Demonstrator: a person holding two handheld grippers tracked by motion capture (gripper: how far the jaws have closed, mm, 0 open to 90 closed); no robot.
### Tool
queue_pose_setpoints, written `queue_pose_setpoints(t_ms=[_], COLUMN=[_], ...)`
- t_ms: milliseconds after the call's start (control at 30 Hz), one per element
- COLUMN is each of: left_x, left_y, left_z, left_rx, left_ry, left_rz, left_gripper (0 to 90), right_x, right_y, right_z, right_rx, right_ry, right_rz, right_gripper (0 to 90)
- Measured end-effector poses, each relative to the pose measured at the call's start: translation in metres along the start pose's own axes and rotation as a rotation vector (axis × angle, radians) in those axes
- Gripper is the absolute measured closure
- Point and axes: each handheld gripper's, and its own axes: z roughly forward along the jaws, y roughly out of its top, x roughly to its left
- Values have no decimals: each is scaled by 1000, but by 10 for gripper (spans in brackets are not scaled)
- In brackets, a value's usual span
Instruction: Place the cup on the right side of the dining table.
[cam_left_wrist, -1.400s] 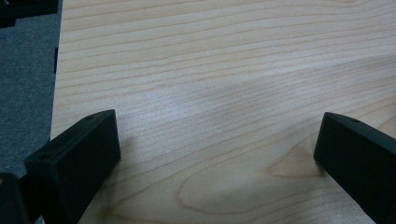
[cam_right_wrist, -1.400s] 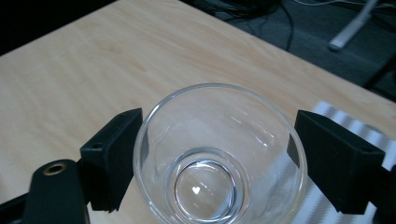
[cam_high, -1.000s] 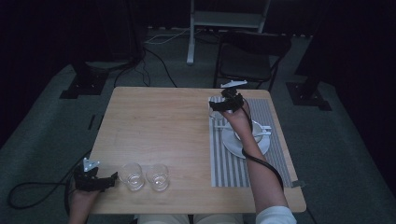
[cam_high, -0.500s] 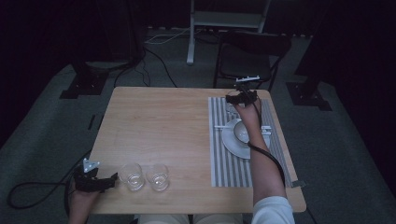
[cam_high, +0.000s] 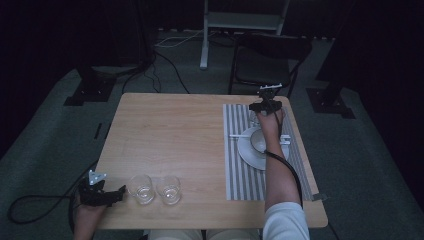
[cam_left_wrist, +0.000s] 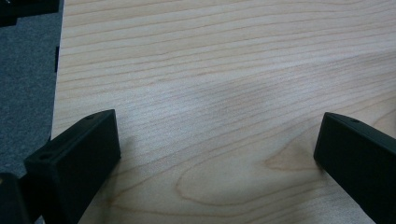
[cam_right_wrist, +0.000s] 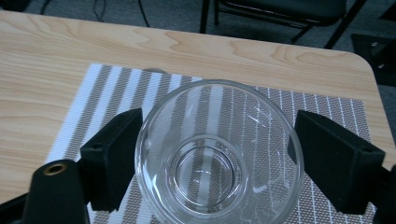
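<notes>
R gripper (cam_high: 261, 111): hovering over the mat's far end, near the desk's far R corner; jaws sitting apart, either side of a glass (cam_right_wrist: 219, 151), gaps showing at the rim, so not clamped.
Glass: standing upright on the mat (cam_right_wrist: 116, 88), mouth facing up, axis vertical; clear, round, thick base showing stripes through it.
Mat: lying along the desk's R side; woven, grey & white stripes running near-to-far.
Nearby: white plate (cam_high: 247, 155) w/ a cup (cam_high: 260, 141) sitting on it, mid-mat, just behind the R gripper; forearm crossing over the plate. White stick-like thing (cam_high: 240, 135) lying across the mat by the plate, can't tell what.
L gripper (cam_high: 114, 195): resting at the desk's near L corner, jaws wide apart w/ bare wood btwn them.
Other glasses: two (cam_high: 140, 188) (cam_high: 169, 189) standing by the near edge, just R of the L gripper.
Desk (cam_high: 170, 130): pale wood, visible grain, rounded corners.
</notes>
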Motion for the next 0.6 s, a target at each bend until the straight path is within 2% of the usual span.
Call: queue_pose_setpoints(t_ms=[200,300,433,567,600], left_x=[0,0,0,0,0], left_y=[0,0,0,0,0], left_z=[0,0,0,0,0], left_rx=[0,0,-1,0,0], left_ry=[0,1,1,1,1], left_rz=[0,-1,-1,-1,-2], left_gripper=[8,8,7,8,8], right_x=[3,3,0,-8,-9], right_y=[-3,-5,-6,-5,-4], right_z=[12,13,13,6,4], right_rx=[32,25,24,17,19], right_ry=[-36,-43,-22,50,44], right_rz=[-18,-9,11,71,68], right_gripper=[176,175,172,127,126])
